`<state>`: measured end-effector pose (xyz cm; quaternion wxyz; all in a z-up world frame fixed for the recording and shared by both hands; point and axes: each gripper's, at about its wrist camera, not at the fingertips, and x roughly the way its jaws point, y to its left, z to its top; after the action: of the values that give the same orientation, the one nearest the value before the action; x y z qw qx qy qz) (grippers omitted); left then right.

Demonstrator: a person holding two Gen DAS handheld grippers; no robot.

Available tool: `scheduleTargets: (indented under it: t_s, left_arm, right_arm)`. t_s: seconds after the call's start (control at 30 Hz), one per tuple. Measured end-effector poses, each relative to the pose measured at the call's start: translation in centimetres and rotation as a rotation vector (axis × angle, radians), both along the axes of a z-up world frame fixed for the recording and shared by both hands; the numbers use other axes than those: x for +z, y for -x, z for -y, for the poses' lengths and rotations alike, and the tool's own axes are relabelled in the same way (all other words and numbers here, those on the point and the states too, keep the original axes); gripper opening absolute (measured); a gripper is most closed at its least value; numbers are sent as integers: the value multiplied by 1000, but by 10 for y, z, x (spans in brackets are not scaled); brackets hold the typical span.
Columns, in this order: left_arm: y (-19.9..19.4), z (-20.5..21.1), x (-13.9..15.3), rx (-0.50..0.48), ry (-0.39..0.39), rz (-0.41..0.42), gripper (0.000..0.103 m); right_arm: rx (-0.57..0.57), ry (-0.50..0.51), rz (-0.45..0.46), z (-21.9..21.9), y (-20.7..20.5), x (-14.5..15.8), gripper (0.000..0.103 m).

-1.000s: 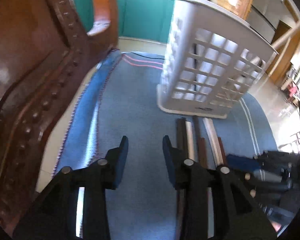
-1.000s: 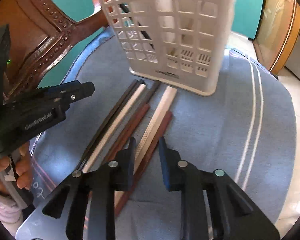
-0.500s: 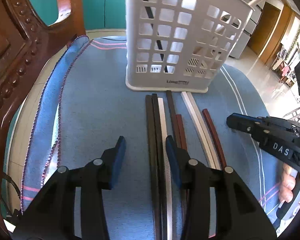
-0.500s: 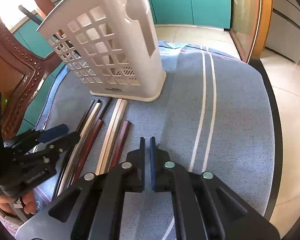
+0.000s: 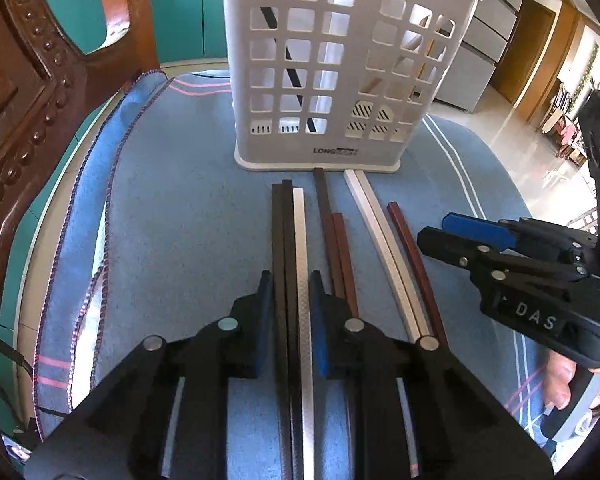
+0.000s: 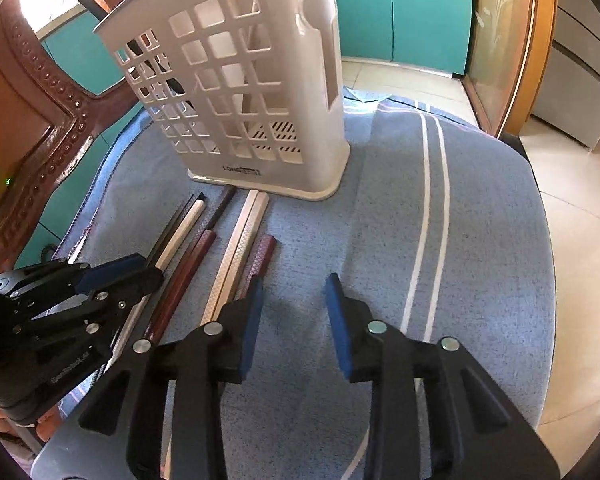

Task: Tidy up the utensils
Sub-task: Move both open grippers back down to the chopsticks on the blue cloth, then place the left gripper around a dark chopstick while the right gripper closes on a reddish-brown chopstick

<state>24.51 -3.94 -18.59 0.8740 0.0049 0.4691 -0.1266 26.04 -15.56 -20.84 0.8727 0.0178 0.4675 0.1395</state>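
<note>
Left wrist: my left gripper (image 5: 290,292) has just closed on three chopsticks (image 5: 292,240) lying before the basket (image 5: 340,80); right gripper (image 6: 294,312) just opened, empty; step: pickup; next: lift, drop into basket

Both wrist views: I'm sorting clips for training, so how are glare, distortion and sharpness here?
Left wrist view: sharp, with strong fisheye bending of the blue cloth edges; sunlit floor at right is blown out. Right wrist view: also sharp; glare washes out the top left corner behind the white holder; the right claw casts a soft shadow on the cloth.
</note>
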Motion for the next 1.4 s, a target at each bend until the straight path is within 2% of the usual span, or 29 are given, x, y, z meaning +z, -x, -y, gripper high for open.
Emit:
scheduleTargets:
  t_s: [0.13,0.33,0.63,0.8,0.87,0.93,1.17,1.3,1.4]
  left_arm:
    - [-8,-11,0,5,33,11,19]
    - [0,-25,10,33,91,46,19]
    - [-4,-42,7,84,47,56,20]
    - [-10,-48,2,104,10,33,20]
    - [-12,-53,0,115,13,27,21]
    - [-15,-58,-1,124,27,17,26]
    - [-20,-63,-6,115,56,-2,27]
    - [-24,-60,-9,108,45,-2,29]
    - [-22,-61,-7,120,49,5,33]
  right_arm:
    - [-1,10,7,-3,-1,-1,33]
    - [-3,5,7,-2,1,0,34]
    - [10,-4,11,-5,2,0,38]
    - [44,-21,17,-11,5,1,38]
    - [60,-18,17,-15,7,1,38]
    - [73,-5,20,-20,9,-1,38]
    - [97,22,25,-26,11,-1,38]
    - [86,2,5,-22,7,-1,29]
    - [81,-6,0,-20,6,-1,29]
